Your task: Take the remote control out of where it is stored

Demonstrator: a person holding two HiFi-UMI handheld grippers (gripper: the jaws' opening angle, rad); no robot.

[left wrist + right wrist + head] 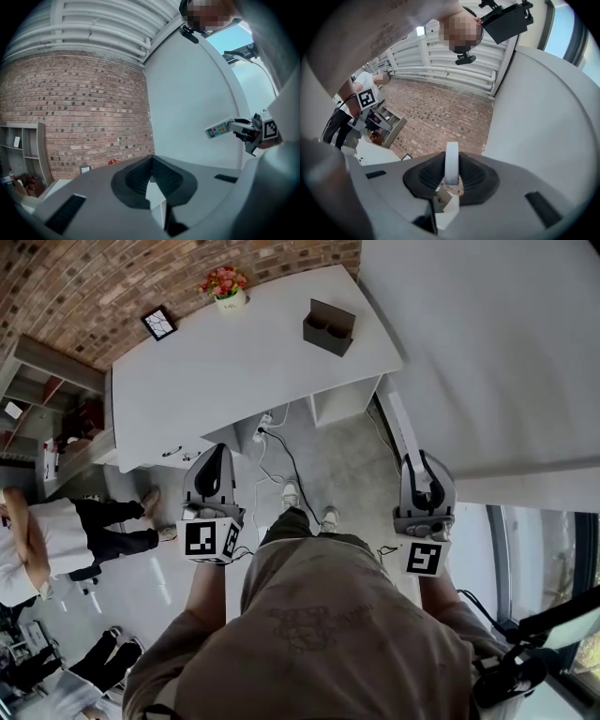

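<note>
My right gripper (451, 158) is shut on the white remote control (451, 162), which stands edge-on between the pads. In the left gripper view the remote control (217, 131) shows its coloured buttons and sticks out from the right gripper (233, 127), in front of a white wall. The left gripper (151, 163) is shut with nothing between its jaws. In the head view the left gripper (214, 472) and the right gripper (427, 474) are both held in front of the person's chest, short of the white table (244, 371).
On the table stand a dark holder box (329, 326), a flower pot (228, 292) and a small picture frame (158, 322). Cables (272, 451) lie under it. A person (56, 540) sits at the left near a shelf (47, 390). A brick wall runs behind.
</note>
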